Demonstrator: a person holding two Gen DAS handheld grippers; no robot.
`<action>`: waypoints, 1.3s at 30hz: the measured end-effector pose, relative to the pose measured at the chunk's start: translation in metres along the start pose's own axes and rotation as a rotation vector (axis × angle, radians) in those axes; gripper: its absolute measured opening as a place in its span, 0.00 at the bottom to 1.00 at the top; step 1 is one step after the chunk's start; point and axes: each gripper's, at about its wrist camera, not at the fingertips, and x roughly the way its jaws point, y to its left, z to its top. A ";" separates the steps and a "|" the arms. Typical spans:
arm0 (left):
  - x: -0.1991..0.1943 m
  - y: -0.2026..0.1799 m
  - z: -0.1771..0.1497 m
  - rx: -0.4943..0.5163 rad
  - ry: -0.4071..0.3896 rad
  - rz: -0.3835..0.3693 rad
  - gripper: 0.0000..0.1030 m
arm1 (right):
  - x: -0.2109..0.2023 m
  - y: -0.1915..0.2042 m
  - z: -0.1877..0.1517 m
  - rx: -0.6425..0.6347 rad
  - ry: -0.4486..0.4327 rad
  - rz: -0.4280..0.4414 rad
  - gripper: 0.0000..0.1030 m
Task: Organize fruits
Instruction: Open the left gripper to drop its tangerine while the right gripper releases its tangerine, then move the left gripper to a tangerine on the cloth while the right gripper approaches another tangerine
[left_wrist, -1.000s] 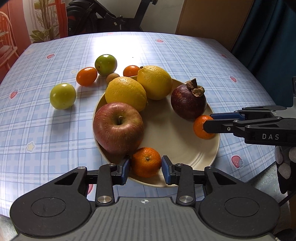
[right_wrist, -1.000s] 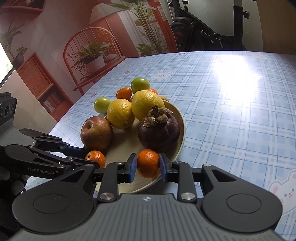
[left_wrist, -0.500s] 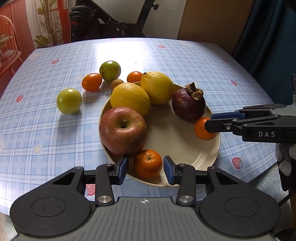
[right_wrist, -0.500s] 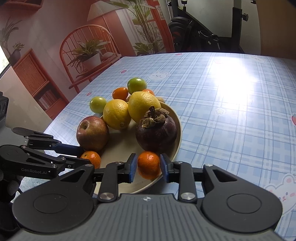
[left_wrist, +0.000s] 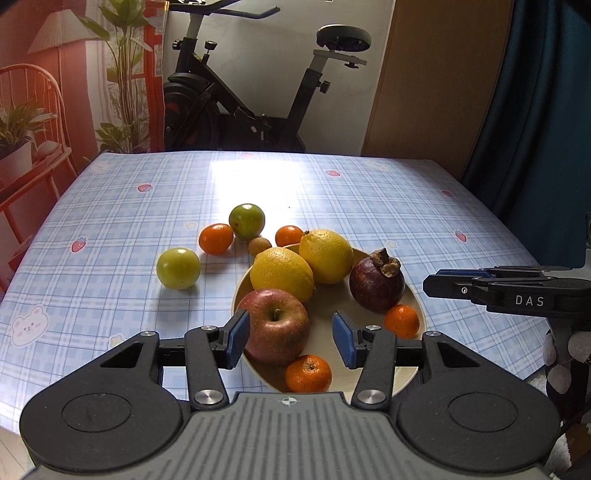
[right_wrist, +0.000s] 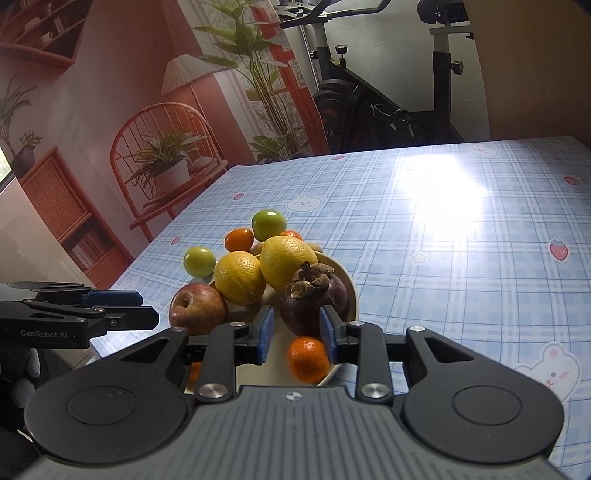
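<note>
**Both tongs clear of the plate, loose fruit still to gather**

We read this as the let-go and lift-off after a placement. The left gripper (left_wrist: 291, 332) has its jaws opening, with no fruit pressed between the blue pads. The small orange mandarin (left_wrist: 308, 373) lies free below them on the near rim of the cream round plate (left_wrist: 328, 306). The right gripper (right_wrist: 295, 334) shows only a narrow gap and grips nothing. A second small orange mandarin (right_wrist: 308, 360) sits on the plate beneath it, beside the dark purple mangosteen (left_wrist: 376, 280).

To do this well, we would raise both tongs straight up before swinging away, so no pad nudges the red apple (left_wrist: 275, 326) or rolls a mandarin over the rim.

Off the plate, on the blue checked tablecloth (left_wrist: 110, 221), we see:

- two round green fruits (left_wrist: 178, 267) (left_wrist: 246, 220)
- two small orange fruits (left_wrist: 216, 238) (left_wrist: 289, 235)
- a little brown round fruit (left_wrist: 259, 246)

These are near-spheres with no long axis to respect, so any approach works if the pads straddle the widest part.

The two yellow lemons (left_wrist: 282, 273) (left_wrist: 325, 255) do have one. Each lies on its side, with its long axis running roughly across the left wrist view. The mangosteen's dry calyx points up.
</note>
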 end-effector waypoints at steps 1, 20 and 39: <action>-0.002 0.001 0.001 -0.004 -0.012 0.007 0.50 | 0.000 0.003 0.001 -0.011 -0.003 -0.006 0.31; -0.004 0.060 0.034 -0.159 -0.123 0.102 0.50 | 0.030 0.019 0.025 -0.092 0.023 -0.001 0.31; 0.008 0.105 0.062 -0.229 -0.170 0.104 0.49 | 0.083 0.033 0.080 -0.191 0.106 0.014 0.31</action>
